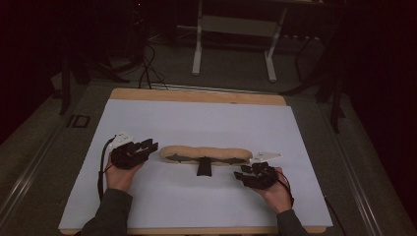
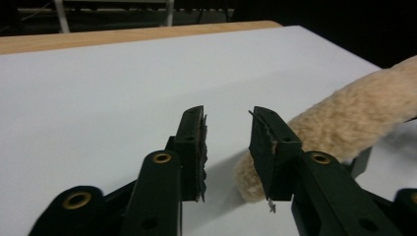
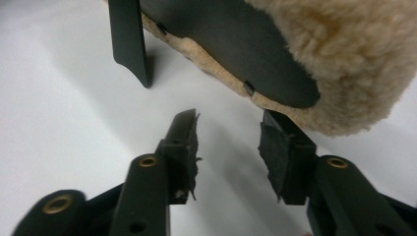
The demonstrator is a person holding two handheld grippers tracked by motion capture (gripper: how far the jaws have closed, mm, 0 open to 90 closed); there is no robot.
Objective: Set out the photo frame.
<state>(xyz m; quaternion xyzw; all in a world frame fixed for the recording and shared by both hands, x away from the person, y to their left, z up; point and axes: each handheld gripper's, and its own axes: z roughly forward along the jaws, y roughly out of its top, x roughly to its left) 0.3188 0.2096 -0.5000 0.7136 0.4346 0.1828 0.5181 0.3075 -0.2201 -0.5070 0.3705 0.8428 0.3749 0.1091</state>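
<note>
The fingers (image 2: 193, 147) of the left gripper (image 1: 132, 153) and right gripper (image 1: 255, 175) stand apart, grasping nothing, one at each end of the fleece pad (image 1: 205, 154) lying mid-counter (image 1: 196, 118), so closing now could catch only fluff or push it sideways.

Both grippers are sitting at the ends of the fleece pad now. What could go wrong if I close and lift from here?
1. The left gripper stands open with the fleece pad end beside its right jaw, not between the jaws, so closing may catch only fluff or miss.
2. The right gripper is likewise short of the pad's end and might pinch only the edge.
3. The black strap hangs loose from the pad and could drag on the white table cover.
</note>
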